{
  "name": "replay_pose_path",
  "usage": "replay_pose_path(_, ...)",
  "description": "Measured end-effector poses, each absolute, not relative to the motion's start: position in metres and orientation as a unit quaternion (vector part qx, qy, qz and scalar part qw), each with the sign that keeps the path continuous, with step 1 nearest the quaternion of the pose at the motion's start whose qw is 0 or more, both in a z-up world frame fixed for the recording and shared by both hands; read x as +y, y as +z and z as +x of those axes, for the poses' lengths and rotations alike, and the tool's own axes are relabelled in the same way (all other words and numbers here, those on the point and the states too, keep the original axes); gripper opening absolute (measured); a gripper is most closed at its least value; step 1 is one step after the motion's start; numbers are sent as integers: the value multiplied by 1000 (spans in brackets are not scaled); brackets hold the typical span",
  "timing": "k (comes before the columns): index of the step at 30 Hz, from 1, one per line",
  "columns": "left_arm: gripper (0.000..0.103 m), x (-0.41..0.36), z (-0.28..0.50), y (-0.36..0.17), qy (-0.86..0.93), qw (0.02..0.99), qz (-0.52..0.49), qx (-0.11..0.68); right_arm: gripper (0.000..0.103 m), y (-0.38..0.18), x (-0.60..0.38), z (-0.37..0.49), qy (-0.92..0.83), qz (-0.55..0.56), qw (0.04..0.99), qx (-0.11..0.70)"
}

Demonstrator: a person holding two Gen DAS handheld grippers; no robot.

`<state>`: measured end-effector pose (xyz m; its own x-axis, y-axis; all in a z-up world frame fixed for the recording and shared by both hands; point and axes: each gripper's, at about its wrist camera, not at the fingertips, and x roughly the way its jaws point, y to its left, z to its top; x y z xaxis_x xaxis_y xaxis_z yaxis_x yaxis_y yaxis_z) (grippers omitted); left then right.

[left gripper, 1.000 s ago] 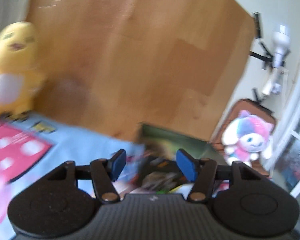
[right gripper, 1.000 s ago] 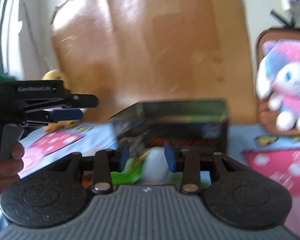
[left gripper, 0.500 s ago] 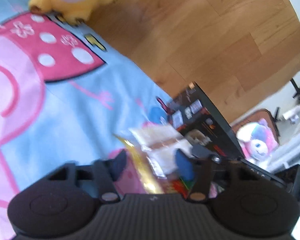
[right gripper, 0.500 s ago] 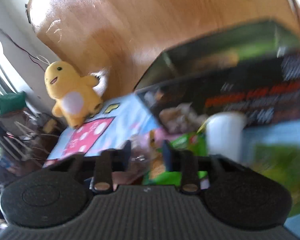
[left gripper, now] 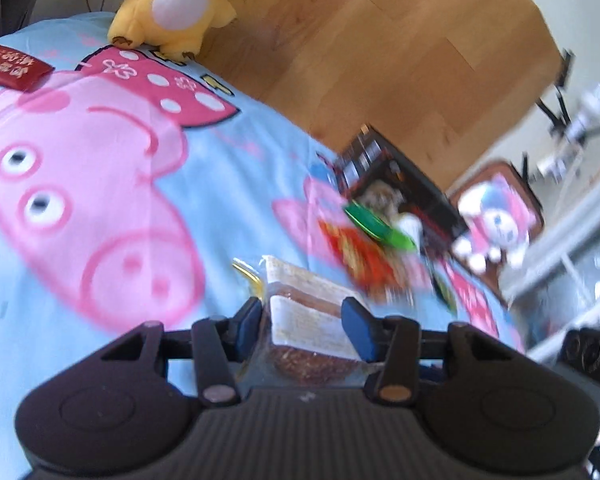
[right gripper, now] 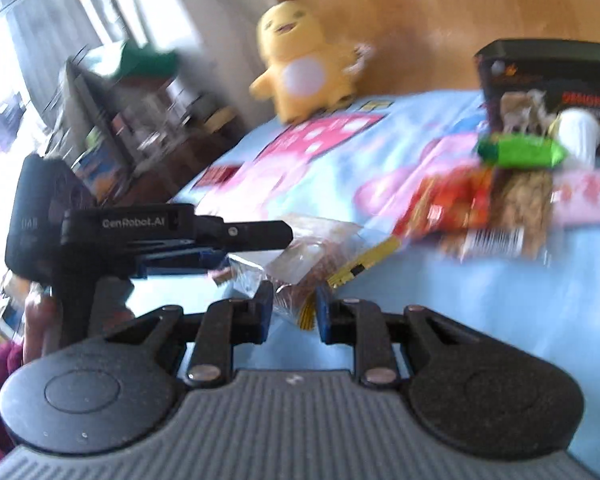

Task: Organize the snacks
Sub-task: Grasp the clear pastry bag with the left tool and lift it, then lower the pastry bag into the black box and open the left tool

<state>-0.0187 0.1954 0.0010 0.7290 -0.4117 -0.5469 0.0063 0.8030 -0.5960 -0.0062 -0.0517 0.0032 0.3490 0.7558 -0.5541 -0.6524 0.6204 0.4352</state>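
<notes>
A clear packet of brown cakes (left gripper: pixel 304 312) lies on the blue cartoon blanket (left gripper: pixel 100 200). My left gripper (left gripper: pixel 306 322) is open, its fingers on either side of the packet. My right gripper (right gripper: pixel 290 312) is open around the packet's near end (right gripper: pixel 300 268), beside its yellow-striped edge. Further off lie a red snack bag (left gripper: pixel 356 252), a green packet (right gripper: pixel 520 152), a granola bar (right gripper: pixel 520 200) and a white cup (right gripper: pixel 578 136), in front of a black box (right gripper: pixel 548 68). The left gripper (right gripper: pixel 228 246) also shows from the side in the right wrist view.
A yellow plush toy (left gripper: pixel 172 4) sits at the blanket's far edge by the wood floor (left gripper: pixel 400 52). A pink and white plush (left gripper: pixel 492 224) sits right of the box. A red envelope (left gripper: pixel 12 66) lies at the far left. Shelves (right gripper: pixel 112 128) stand beyond the blanket.
Both grippers have swung away from the box and down to the clear cake packet. The left gripper now straddles it and the right gripper has come to its end.
</notes>
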Motion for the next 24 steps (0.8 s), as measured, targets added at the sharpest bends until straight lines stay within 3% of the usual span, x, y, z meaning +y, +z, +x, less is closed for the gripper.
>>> replay_pose_path(3, 44, 180, -40, 0, -137, 884, -272, 353, 30, 2, -69, -23, 431, 59, 821, 369)
replay_pose_path(7, 44, 159, -44, -1, -181, 877, -257, 364, 57, 1, -81, -42, 409, 17, 846, 341)
replay_pose_path(12, 49, 142, -36, -2, -181, 874, -251, 375, 61, -3, -81, -47, 388, -40, 864, 318)
replay_pose_path(17, 49, 127, -31, 0, -184, 875, -232, 382, 77, -12, -77, -45, 360, -83, 875, 311)
replay_pose_path(21, 50, 114, -27, 0, -192, 879, -217, 380, 76, -16, -75, -50, 354, -100, 882, 295)
replay_pose_path(23, 50, 107, -29, 3, -191, 884, -204, 374, 58, -15, -74, -52, 340, -115, 890, 283)
replay_pose_path(24, 50, 105, -29, 5, -190, 887, -200, 371, 56, -14, -77, -52, 339, -109, 891, 282)
